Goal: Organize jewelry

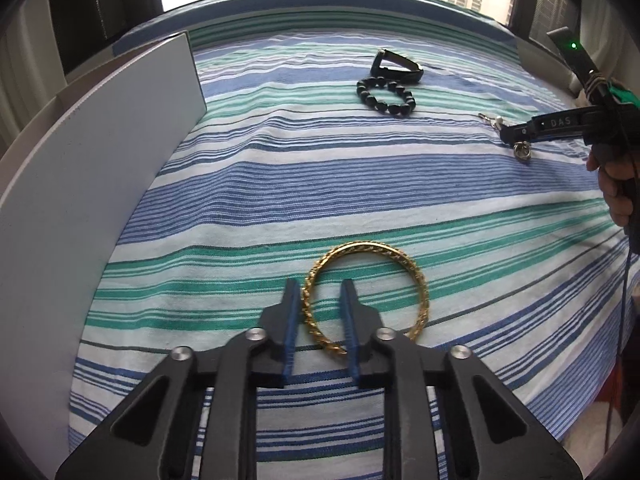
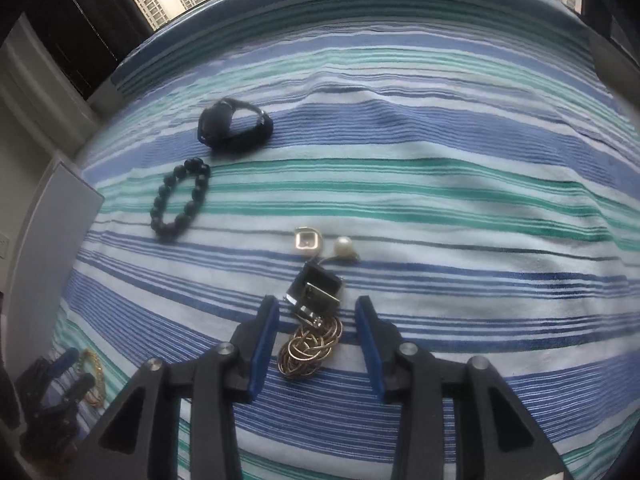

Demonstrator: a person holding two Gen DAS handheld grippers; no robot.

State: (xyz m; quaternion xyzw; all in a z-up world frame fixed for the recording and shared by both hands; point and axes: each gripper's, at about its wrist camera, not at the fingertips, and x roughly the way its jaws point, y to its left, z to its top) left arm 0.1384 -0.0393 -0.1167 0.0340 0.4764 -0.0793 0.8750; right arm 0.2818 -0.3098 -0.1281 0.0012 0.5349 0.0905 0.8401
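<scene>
A gold bangle [image 1: 366, 292] lies on the striped cloth. My left gripper [image 1: 322, 292] is open, its fingers straddling the bangle's left rim, one outside the ring and one inside. It also shows in the right wrist view [image 2: 66, 372] beside the bangle [image 2: 92, 376]. My right gripper [image 2: 316, 308] is open over a coiled gold chain [image 2: 310, 350] with a dark square pendant [image 2: 318, 292]. Beyond lie a square silver ring [image 2: 306, 240] and a pearl ring [image 2: 345, 249]. A black bead bracelet [image 1: 386, 96] [image 2: 180, 200] and a black watch [image 1: 396, 66] [image 2: 234, 128] lie farther back.
A white box wall [image 1: 100, 184] stands along the left side of the striped cloth [image 1: 320, 184]. The right gripper [image 1: 520, 134] reaches in from the right edge, held by a hand. A window with buildings is behind the table.
</scene>
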